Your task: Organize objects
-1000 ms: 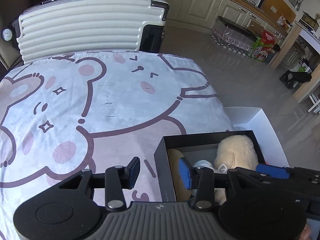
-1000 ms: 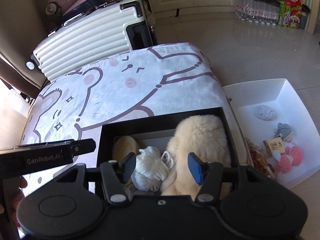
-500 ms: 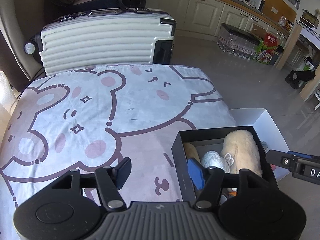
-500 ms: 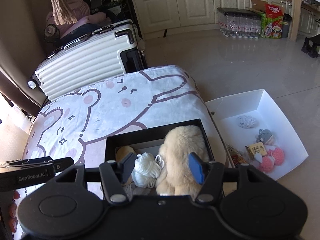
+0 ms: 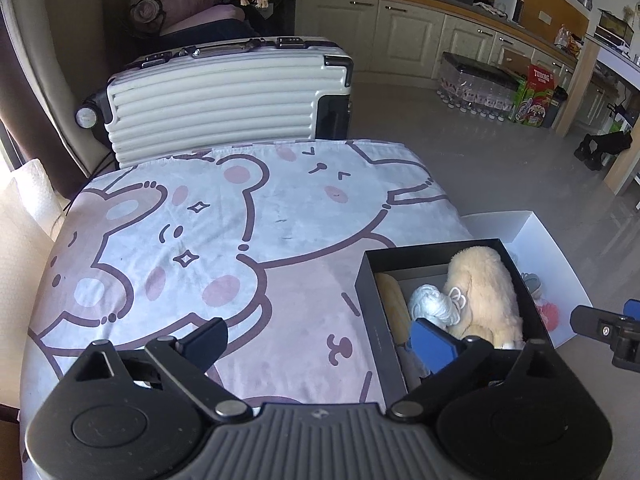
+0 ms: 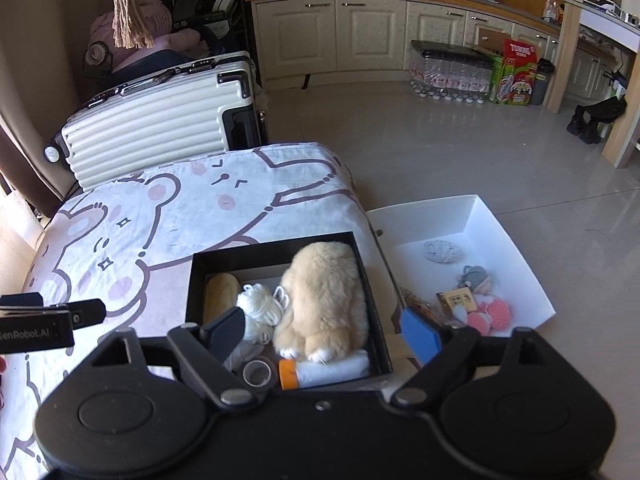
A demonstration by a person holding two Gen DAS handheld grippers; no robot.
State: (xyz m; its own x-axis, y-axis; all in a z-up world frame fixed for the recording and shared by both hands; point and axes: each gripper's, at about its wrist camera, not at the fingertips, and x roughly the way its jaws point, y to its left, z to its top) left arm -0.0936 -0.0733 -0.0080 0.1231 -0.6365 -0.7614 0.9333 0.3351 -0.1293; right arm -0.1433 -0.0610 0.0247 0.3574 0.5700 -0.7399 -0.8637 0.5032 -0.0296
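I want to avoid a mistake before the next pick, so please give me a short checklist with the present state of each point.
1. Left tool open and empty: ok; its jaws have just been opening, nothing between them.
2. Right tool open and empty: ok; also just opened, nothing gripped.
3. Fluffy cream plush toy lies fully inside the black rectangular box: ok.
4. White yarn ball inside the same box, beside the plush: ok.
5. Black box rests completely on the bear-print cloth: cannot tell; its right side is near the cloth's edge.
6. White cardboard tray on the floor holds small items yet to be sorted: ok, in view.
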